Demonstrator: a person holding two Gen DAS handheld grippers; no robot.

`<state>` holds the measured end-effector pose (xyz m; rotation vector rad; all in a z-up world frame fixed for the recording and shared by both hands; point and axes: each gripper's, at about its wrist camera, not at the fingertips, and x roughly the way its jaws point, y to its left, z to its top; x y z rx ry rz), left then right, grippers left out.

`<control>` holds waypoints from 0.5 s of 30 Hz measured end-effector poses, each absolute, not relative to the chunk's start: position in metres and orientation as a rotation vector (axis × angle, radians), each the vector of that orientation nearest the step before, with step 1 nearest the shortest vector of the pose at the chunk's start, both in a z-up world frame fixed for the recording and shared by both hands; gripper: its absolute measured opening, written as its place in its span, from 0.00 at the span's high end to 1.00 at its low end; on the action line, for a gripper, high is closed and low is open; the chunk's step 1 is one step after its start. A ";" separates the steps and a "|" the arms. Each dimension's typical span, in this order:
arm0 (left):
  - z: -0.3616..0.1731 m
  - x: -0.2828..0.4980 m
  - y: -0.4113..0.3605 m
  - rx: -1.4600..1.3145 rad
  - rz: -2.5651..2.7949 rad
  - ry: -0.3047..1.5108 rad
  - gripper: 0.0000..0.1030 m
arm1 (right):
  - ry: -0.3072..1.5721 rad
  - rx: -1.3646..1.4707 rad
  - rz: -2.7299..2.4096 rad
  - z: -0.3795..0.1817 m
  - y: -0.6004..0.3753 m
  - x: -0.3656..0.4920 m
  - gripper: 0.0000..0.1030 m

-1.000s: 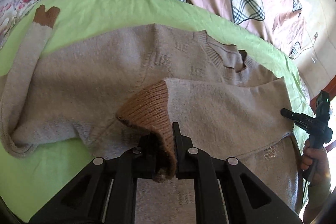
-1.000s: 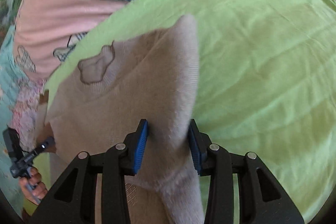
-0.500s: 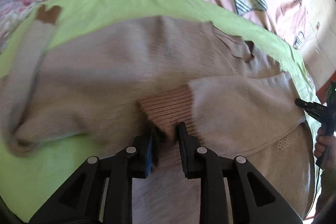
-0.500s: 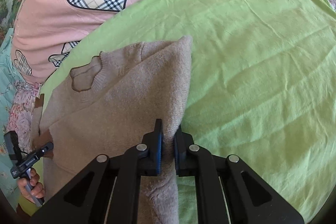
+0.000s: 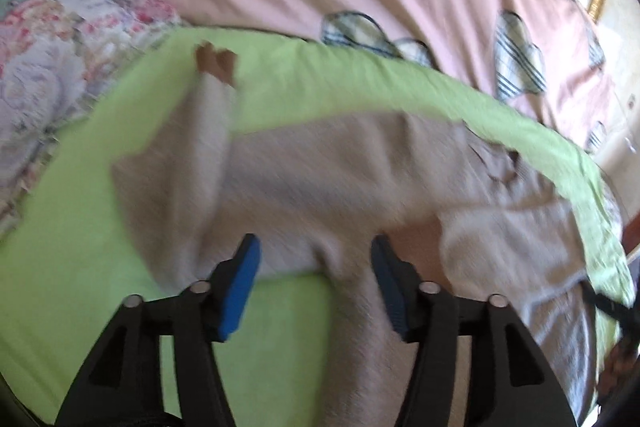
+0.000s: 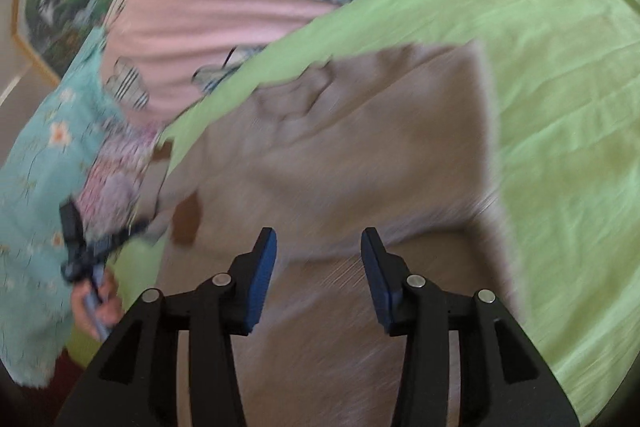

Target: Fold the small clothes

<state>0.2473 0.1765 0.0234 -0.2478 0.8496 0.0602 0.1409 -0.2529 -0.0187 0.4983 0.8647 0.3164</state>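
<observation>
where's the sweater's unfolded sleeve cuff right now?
In the left wrist view the brown cuff lies upper left on the green sheet, at the end of the outstretched sleeve, near the floral bedding.

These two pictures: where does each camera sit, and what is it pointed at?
Left wrist: on the left gripper, looking down along its opening fingers at the sweater on the green sheet.
Right wrist: on the right gripper, fingers opening, over the sweater's folded side; the person's left hand shows.
Shared: sweater, sheet, pink quilt.
</observation>
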 end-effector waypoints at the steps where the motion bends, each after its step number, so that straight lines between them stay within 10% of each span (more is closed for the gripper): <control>1: 0.025 0.252 0.183 -0.248 0.086 0.844 0.38 | 0.874 0.503 0.331 -0.022 -0.248 0.138 0.56; 12: 0.006 0.354 0.255 -0.304 0.222 0.905 0.39 | 0.955 0.481 0.383 -0.040 -0.218 0.126 0.56; 14: -0.002 0.365 0.262 -0.330 0.214 0.922 0.46 | 0.957 0.494 0.381 -0.041 -0.221 0.125 0.56; 15: -0.006 0.370 0.264 -0.341 0.198 0.931 0.69 | 0.960 0.497 0.377 -0.042 -0.222 0.125 0.56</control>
